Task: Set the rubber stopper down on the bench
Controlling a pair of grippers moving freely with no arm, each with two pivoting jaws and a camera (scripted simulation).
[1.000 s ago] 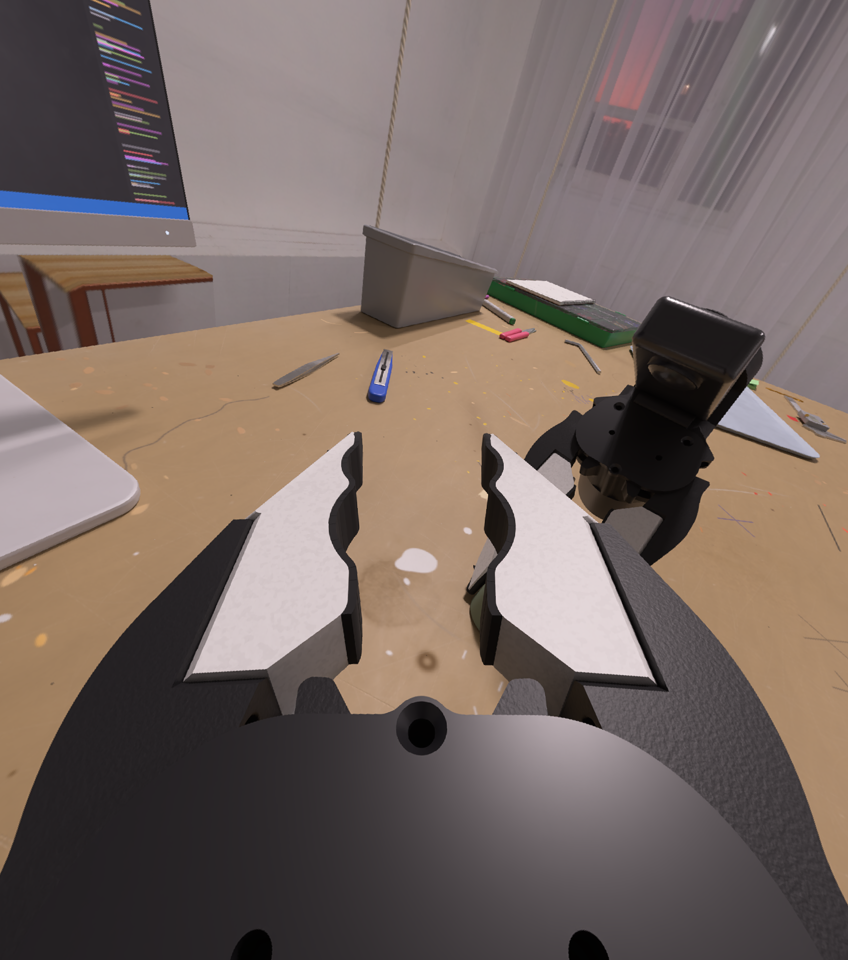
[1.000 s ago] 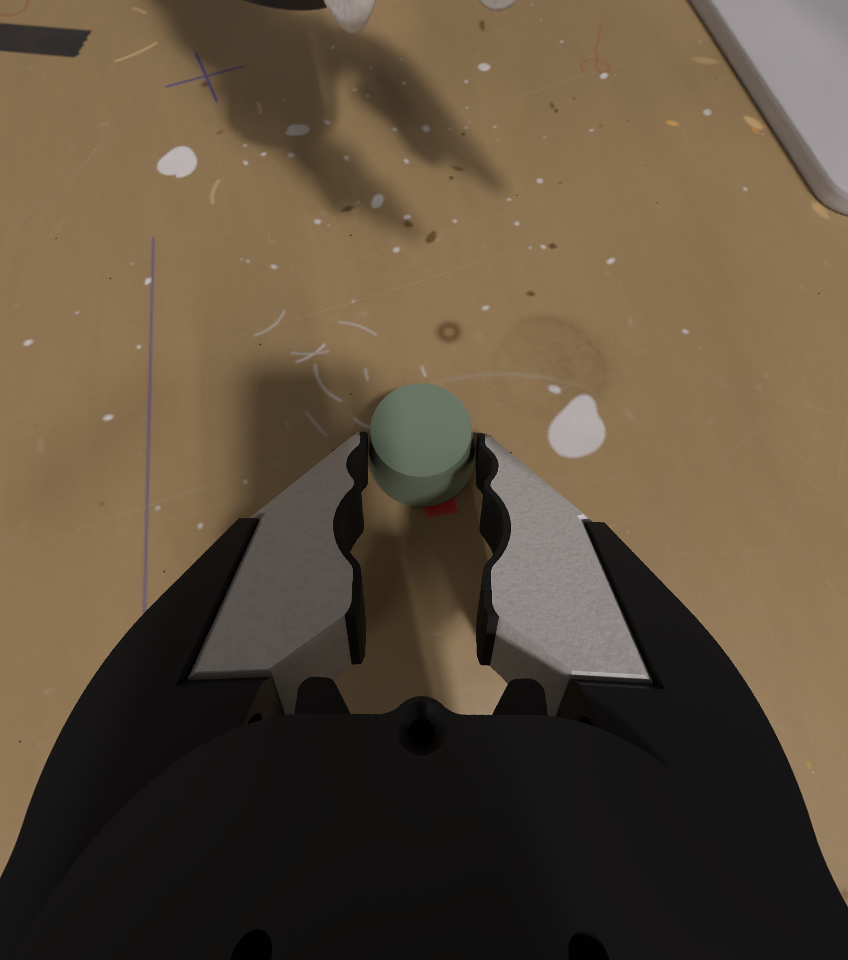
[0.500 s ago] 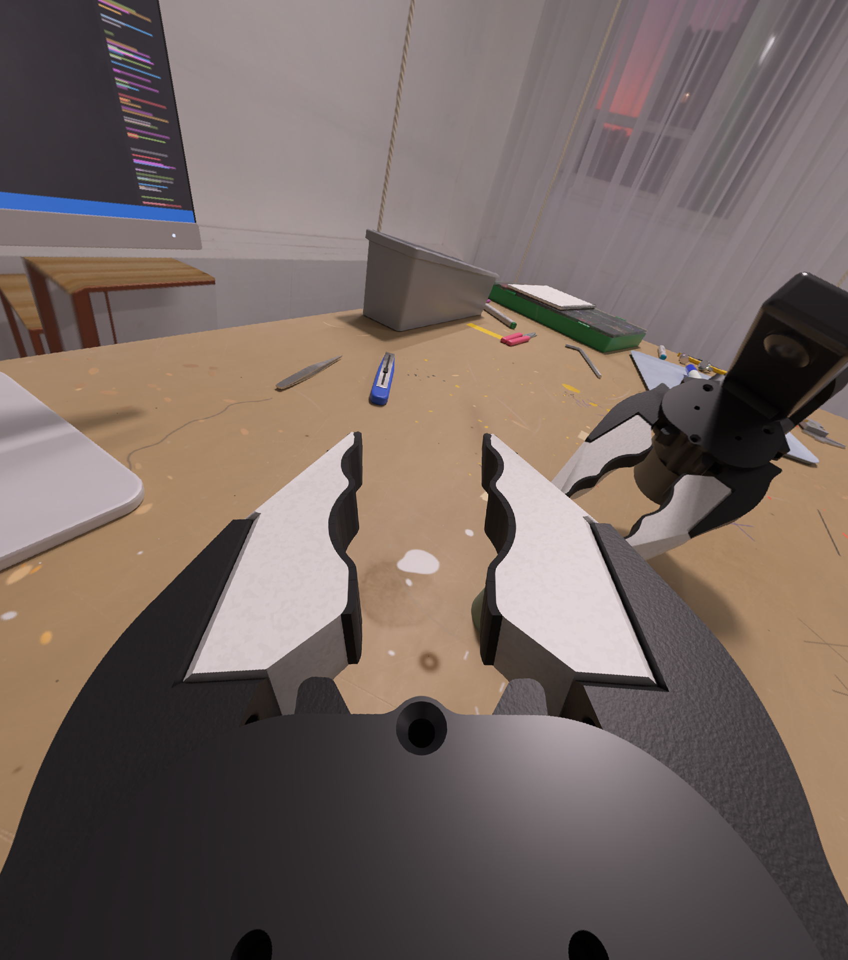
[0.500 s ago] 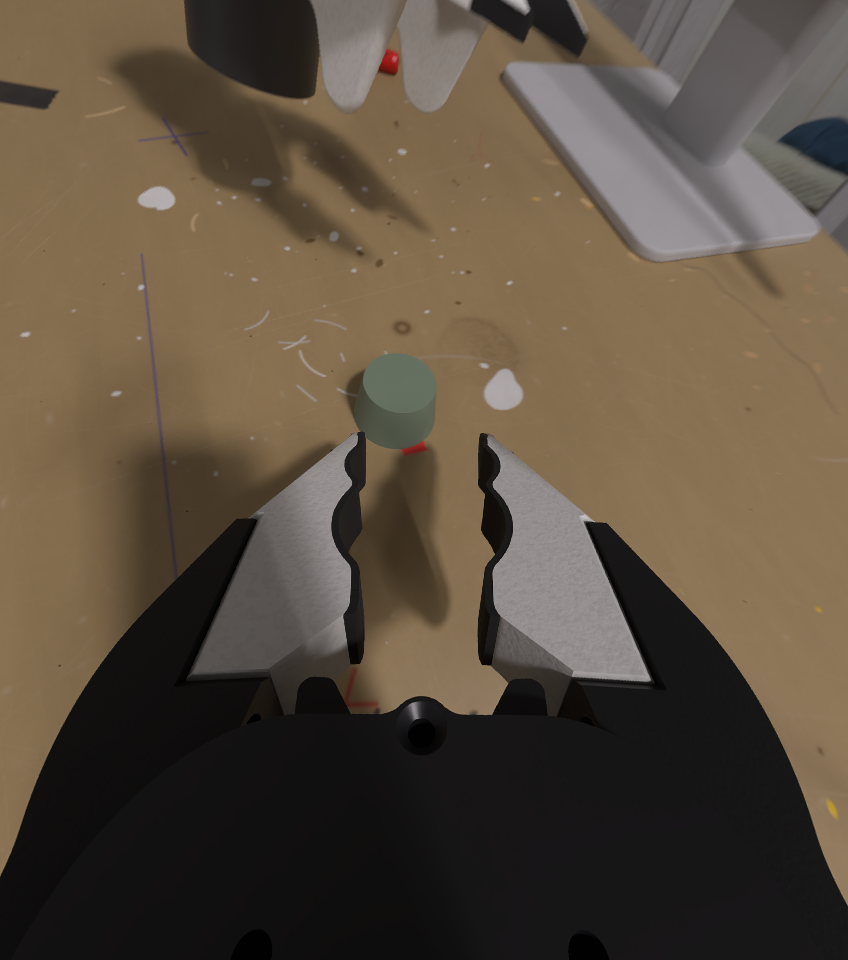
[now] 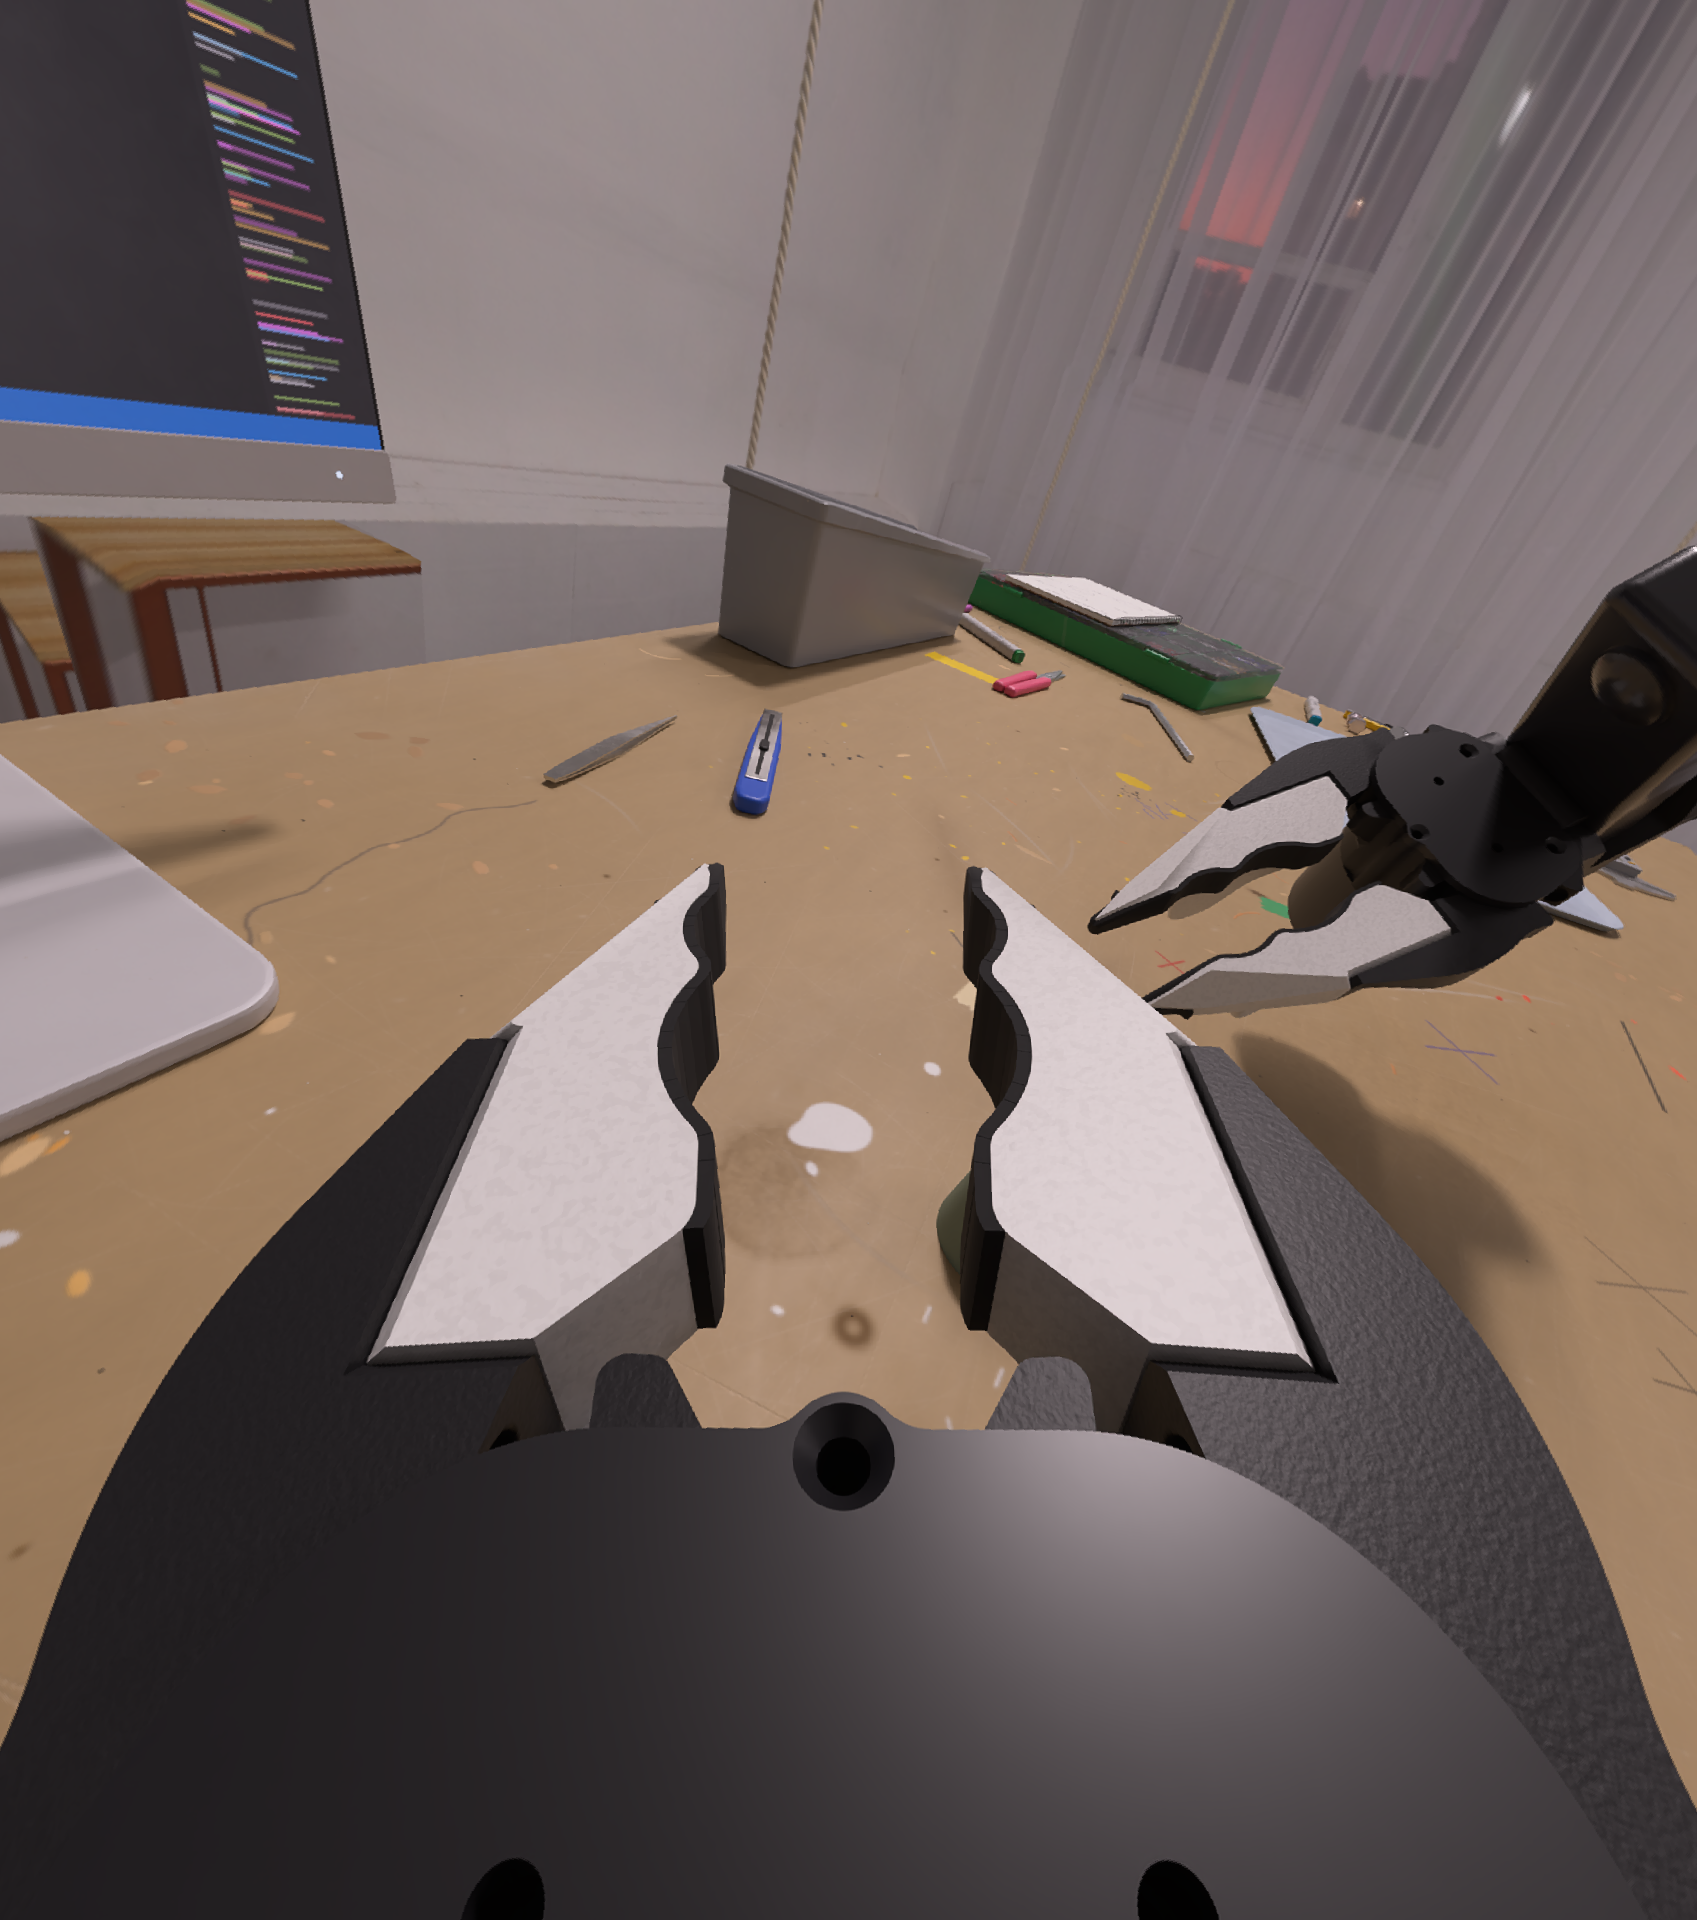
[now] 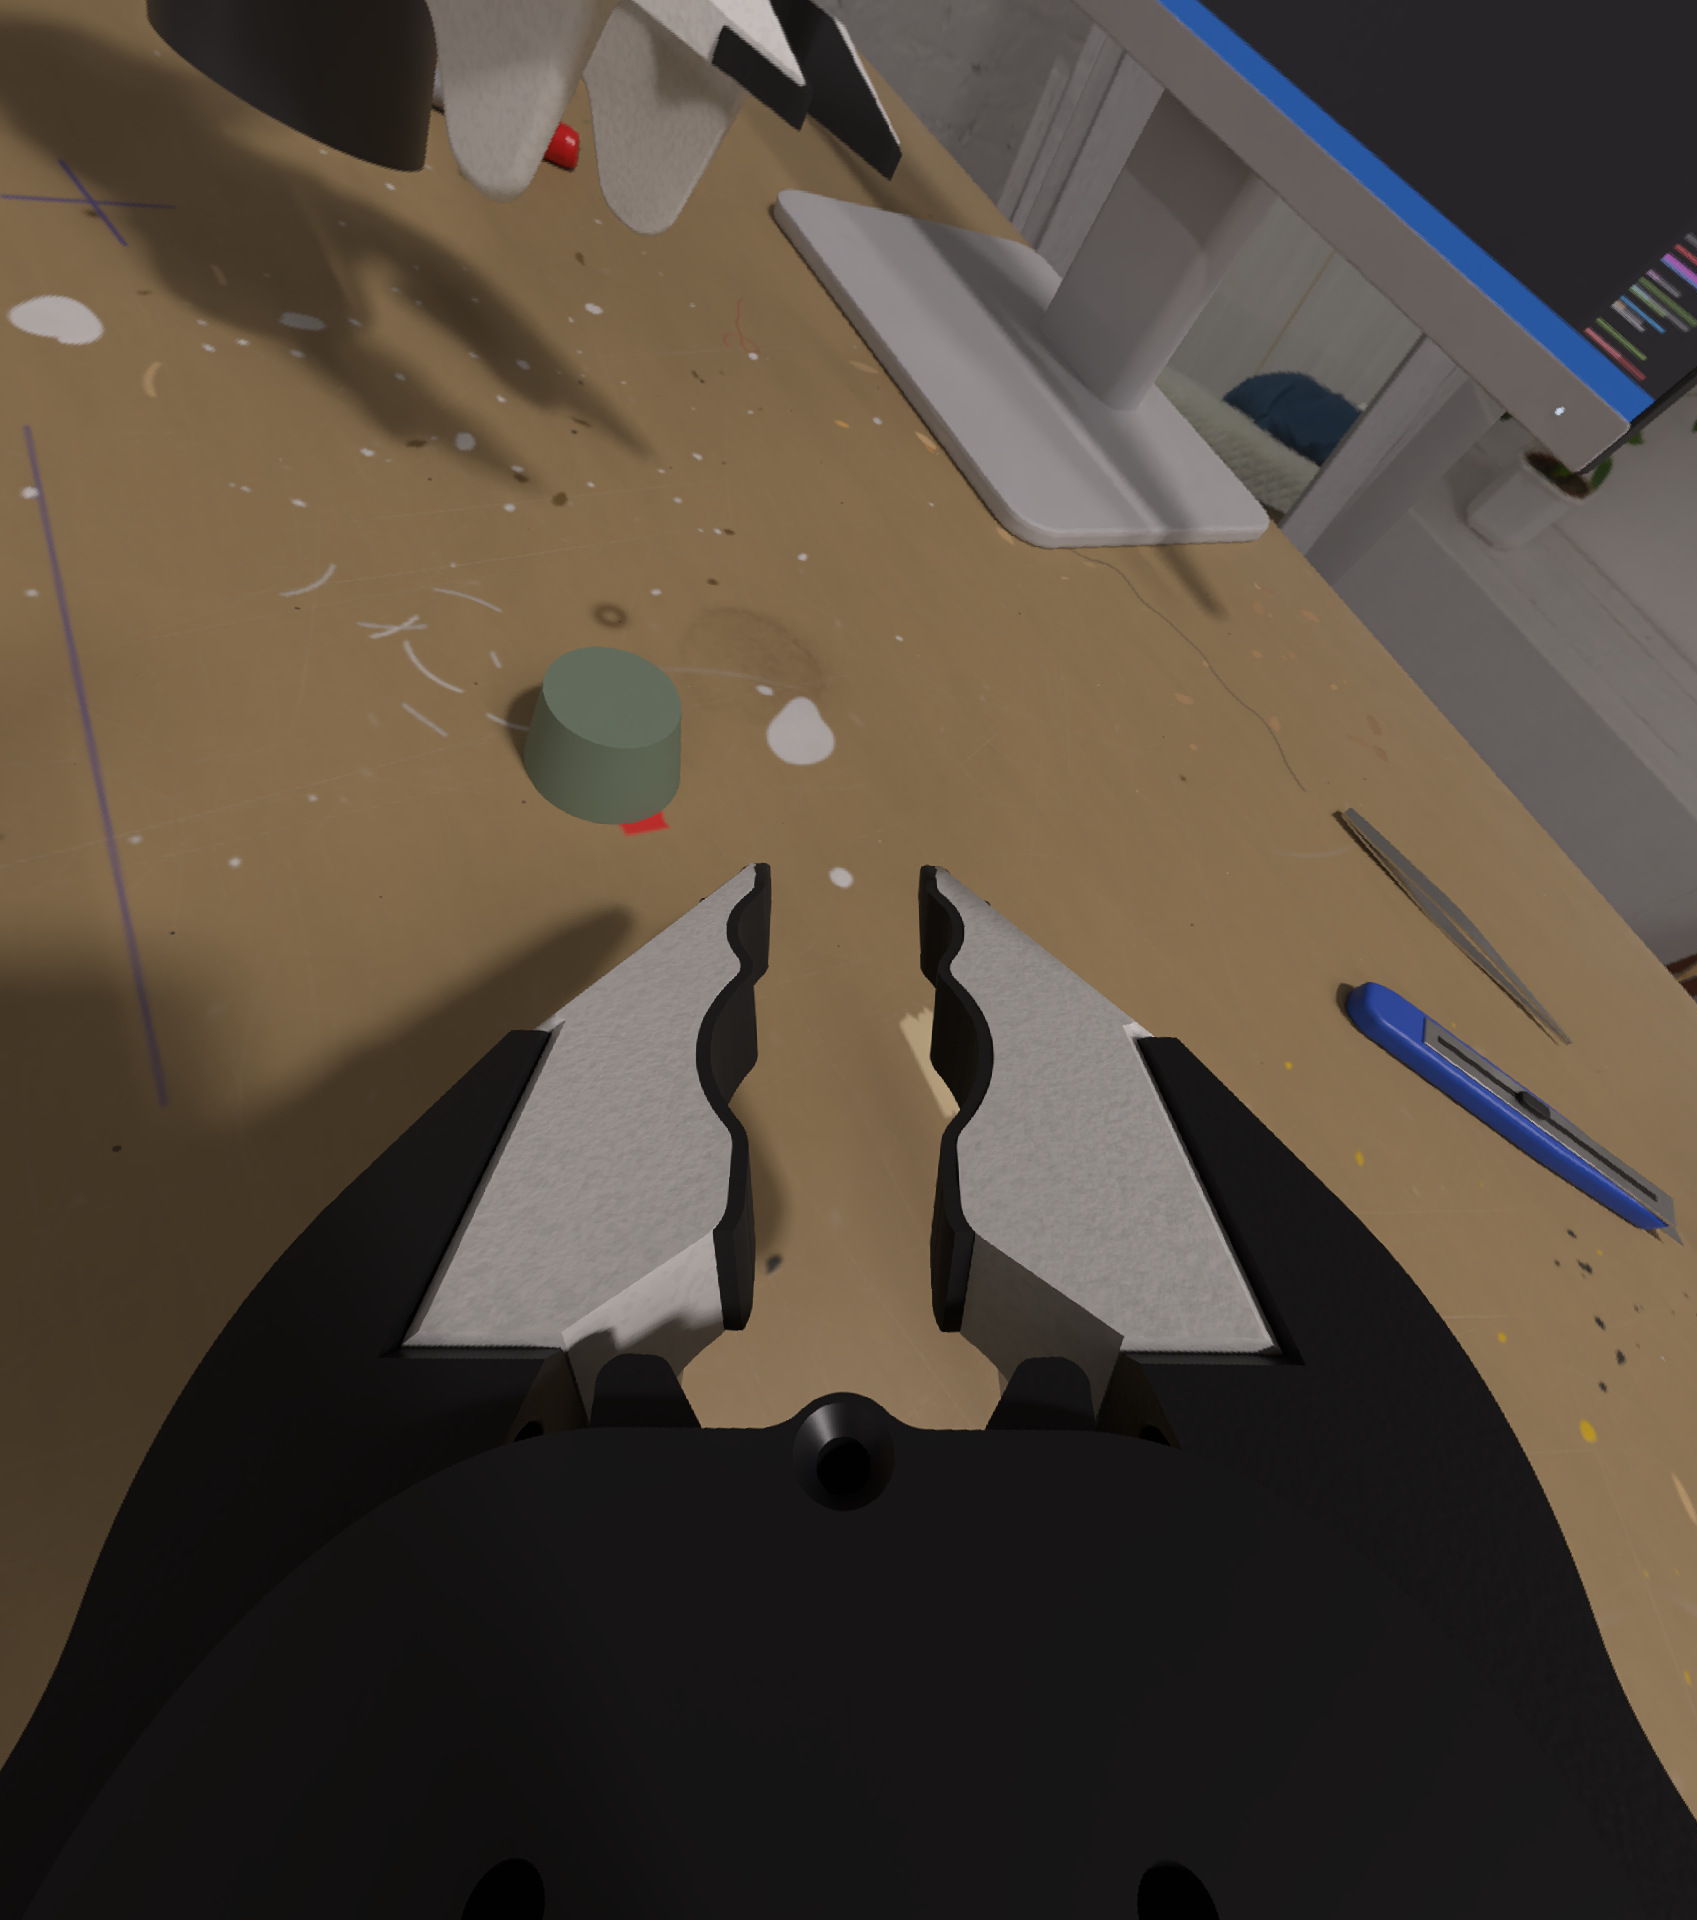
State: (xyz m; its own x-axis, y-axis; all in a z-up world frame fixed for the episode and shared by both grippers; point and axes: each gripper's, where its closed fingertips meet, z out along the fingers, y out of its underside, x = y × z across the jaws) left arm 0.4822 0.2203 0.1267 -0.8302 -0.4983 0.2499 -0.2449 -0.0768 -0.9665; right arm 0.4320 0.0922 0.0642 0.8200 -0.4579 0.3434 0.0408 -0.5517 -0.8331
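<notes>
The grey-green rubber stopper [image 6: 605,738] stands on its wide end on the tan bench [image 6: 1083,790], on a small red mark. My right gripper [image 6: 844,878] is open and empty. It hovers a short way back from the stopper, which lies ahead and to the left of its fingertips. In the left wrist view only a sliver of the stopper [image 5: 950,1226] shows behind my right finger. My left gripper [image 5: 842,883] is open and empty above the bench. The right gripper [image 5: 1124,964] also shows there, raised at the right.
A white monitor base [image 6: 1020,384] stands beyond the stopper. A blue utility knife [image 6: 1509,1107] and tweezers [image 6: 1457,925] lie at the right. A grey bin [image 5: 833,571] and a green board [image 5: 1124,639] stand at the far edge. The left gripper [image 6: 579,192] hangs at the top.
My right gripper has pulled back and up from the stopper, leaving it standing on the bench, and its jaws have narrowed a little. My left gripper has barely moved.
</notes>
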